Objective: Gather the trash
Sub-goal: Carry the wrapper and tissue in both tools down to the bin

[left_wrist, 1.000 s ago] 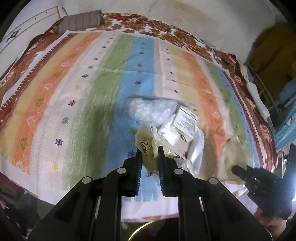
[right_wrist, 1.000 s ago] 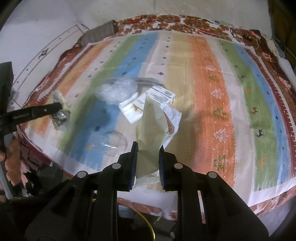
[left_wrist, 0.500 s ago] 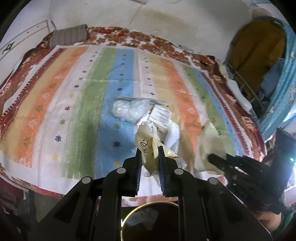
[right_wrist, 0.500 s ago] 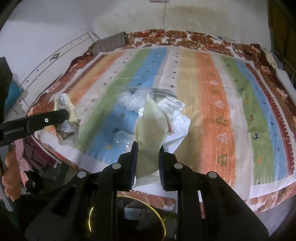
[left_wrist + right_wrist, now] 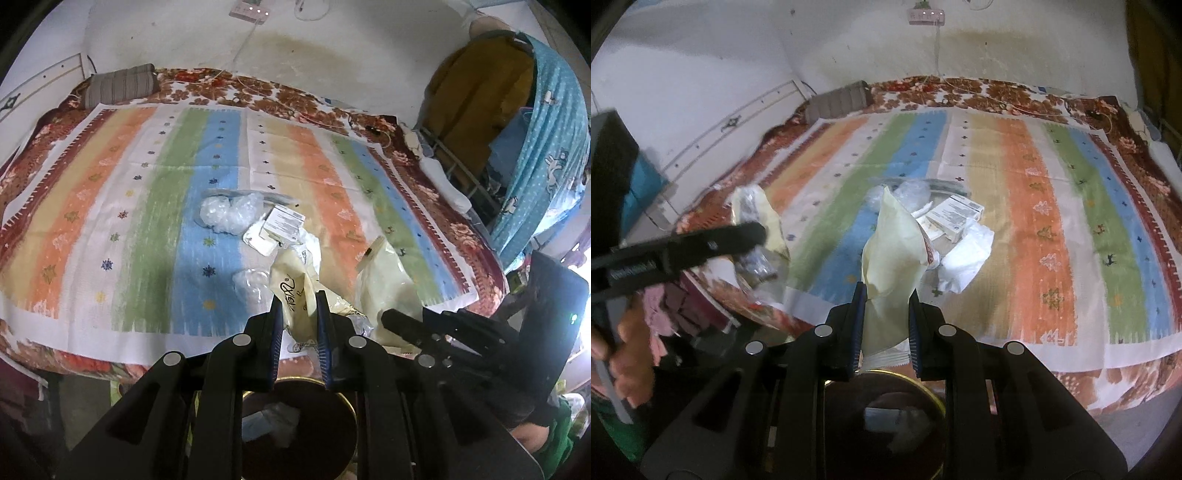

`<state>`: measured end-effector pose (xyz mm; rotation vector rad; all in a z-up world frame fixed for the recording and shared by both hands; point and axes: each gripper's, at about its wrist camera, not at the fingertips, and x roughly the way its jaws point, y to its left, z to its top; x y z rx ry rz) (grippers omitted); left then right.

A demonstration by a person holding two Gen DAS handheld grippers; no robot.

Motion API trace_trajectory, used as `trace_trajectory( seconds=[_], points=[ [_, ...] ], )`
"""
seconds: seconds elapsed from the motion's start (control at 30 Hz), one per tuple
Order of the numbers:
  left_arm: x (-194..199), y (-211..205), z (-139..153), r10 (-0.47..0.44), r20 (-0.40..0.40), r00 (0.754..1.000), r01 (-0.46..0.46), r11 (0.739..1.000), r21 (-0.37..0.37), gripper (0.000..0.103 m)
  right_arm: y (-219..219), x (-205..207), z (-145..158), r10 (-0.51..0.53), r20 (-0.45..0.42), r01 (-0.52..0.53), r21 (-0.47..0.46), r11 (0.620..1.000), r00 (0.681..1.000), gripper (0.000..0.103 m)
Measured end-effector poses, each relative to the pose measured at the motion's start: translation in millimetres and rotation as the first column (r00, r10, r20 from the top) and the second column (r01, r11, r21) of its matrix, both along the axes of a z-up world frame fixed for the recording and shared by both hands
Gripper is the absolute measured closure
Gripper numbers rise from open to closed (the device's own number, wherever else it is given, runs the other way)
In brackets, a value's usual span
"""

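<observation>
right gripper (image 5: 884,314) | jaws clamp cream wrapper (image 5: 892,254) | above bin (image 5: 886,417)

Bed (image 5: 332,99) spread with striped cloth (image 5: 155,206), bearing crumpled clear plastic (image 5: 227,216), small white carton (image 5: 284,221), white wrapper (image 5: 967,254), striped pillow (image 5: 120,85) at far corner.

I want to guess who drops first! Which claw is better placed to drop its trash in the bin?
Probably the right claw. Its pale wrapper hangs straight above the bin. The left claw also grips a crumpled wrapper above the bin, so it is close.
</observation>
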<state>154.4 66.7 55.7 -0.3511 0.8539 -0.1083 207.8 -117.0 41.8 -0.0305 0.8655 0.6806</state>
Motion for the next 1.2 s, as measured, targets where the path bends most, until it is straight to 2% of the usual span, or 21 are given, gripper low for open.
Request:
trace_trajectory(
  seconds=[0.13,0.27,0.43,0.63,0.7,0.77,0.93,1.2],
  points=[
    [-15,-5,1,-0.007,0.027,1.000,0.008,1.000,-0.028,0.086,-13,-18,4,-0.007,0.016,0.007,0.023,1.000,1.000,0.084],
    [-22,-10,-11,-0.018,-0.003,1.000,0.018,0.999,-0.050,0.086,-23,-35,-2,-0.006,0.016,0.006,0.010,1.000,1.000,0.084],
    [-28,-31,-20,-0.048,-0.019,0.999,0.048,0.998,0.038,0.086,-28,-48,-11,-0.009,0.011,0.009,-0.009,1.000,1.000,0.084],
    [-41,-44,-29,-0.069,-0.032,0.997,0.071,0.995,0.074,0.085,-32,-59,-29,-0.011,0.005,0.012,-0.065,0.998,1.000,0.084],
    [-41,-48,-41,-0.052,-0.085,0.995,0.061,0.993,0.104,0.086,-36,-61,-35,-0.013,-0.015,0.012,-0.065,0.998,1.000,0.083],
    [-43,-50,-50,-0.063,-0.121,0.991,0.071,0.995,0.063,0.086,-38,-63,-38,-0.016,-0.025,0.014,-0.069,0.997,1.000,0.083],
    [-50,-54,-63,-0.038,-0.162,0.986,0.056,0.993,0.107,0.086,-38,-75,-45,0.003,-0.039,-0.006,-0.084,0.996,0.999,0.083],
    [-56,-62,-81,-0.027,-0.230,0.973,0.050,0.994,0.095,0.086,-36,-80,-61,0.006,-0.095,-0.017,-0.113,0.993,0.995,0.082]
  ],
)
